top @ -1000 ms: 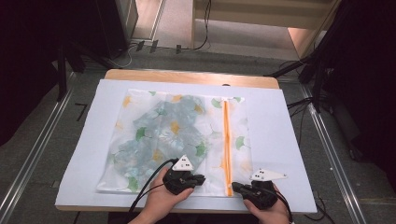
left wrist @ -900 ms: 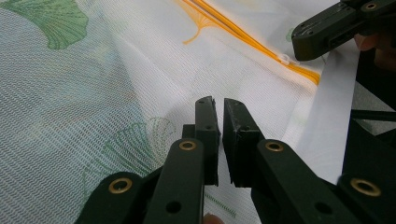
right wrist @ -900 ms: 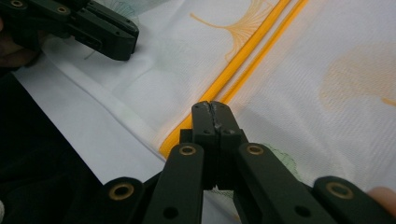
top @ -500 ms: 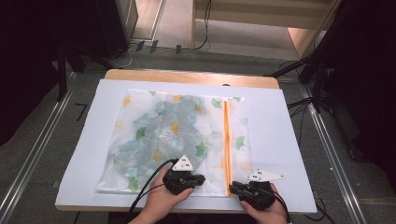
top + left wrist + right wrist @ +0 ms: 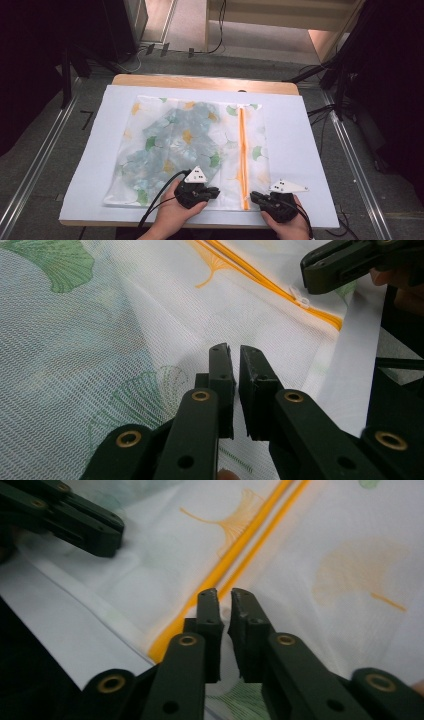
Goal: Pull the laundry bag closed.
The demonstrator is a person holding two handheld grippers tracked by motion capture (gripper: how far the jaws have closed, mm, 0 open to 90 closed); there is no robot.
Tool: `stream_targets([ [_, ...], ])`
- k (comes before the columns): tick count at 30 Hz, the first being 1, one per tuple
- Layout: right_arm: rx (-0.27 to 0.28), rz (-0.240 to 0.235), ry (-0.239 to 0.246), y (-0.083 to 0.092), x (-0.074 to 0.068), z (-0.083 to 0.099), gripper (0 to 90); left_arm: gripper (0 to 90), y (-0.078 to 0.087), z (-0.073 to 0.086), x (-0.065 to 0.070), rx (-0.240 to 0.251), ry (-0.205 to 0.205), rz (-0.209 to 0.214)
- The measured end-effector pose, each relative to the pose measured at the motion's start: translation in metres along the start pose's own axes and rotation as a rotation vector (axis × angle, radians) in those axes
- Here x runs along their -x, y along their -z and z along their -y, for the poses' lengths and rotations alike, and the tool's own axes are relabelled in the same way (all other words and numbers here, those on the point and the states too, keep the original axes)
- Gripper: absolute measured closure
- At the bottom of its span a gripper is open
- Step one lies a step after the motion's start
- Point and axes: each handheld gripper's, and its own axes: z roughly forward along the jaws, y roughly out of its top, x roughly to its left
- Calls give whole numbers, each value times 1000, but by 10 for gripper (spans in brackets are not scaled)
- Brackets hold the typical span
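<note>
Table: a wooden-edged table (image 5: pixel 205 81) covered by a white sheet (image 5: pixel 295 150), seen from the high view with dark floor around it.
Mesh bag: a flat, see-through mesh bag (image 5: pixel 165 145) printed with green and orange ginkgo leaves lies spread over the middle of the sheet; folded patterned fabric shows through its left and middle part.
Zipper: an orange zipper (image 5: pixel 243 155) runs down the bag's right part, from the far edge to the near edge; its small white pull (image 5: pixel 301 298) sits close to the near end.
Left gripper: the left gripper (image 5: pixel 216 191) rests on the bag's near edge, just left of the zipper; in the left gripper view (image 5: pixel 235 352) its jaws are clenched with only a thin slit between them, above the mesh, and whether any mesh is pinched cannot be told.
Right gripper: the right gripper (image 5: pixel 254 196) sits at the bag's near right corner, pointing at the zipper's near end; in the right gripper view (image 5: pixel 225 597) its jaws have just parted a little to a narrow gap over the mesh just beside the orange band, grasping nothing.
Spacing: the two grippers face each other, near but apart, with the zipper's end between them.
</note>
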Motion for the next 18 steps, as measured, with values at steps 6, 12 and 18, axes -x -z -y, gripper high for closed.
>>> stream_targets([
  [6, 19, 1, -28, -3, 1, -2, 767, 852, 0, 0, 0, 0, 2, 1],
  [12, 45, 50, -26, -3, 3, -4, 900, 852, 0, 0, 0, 3, 6, 4],
  [18, 16, 20, 1, -17, 2, -10, 900, 852, 0, 0, 0, 0, 4, 2],
])
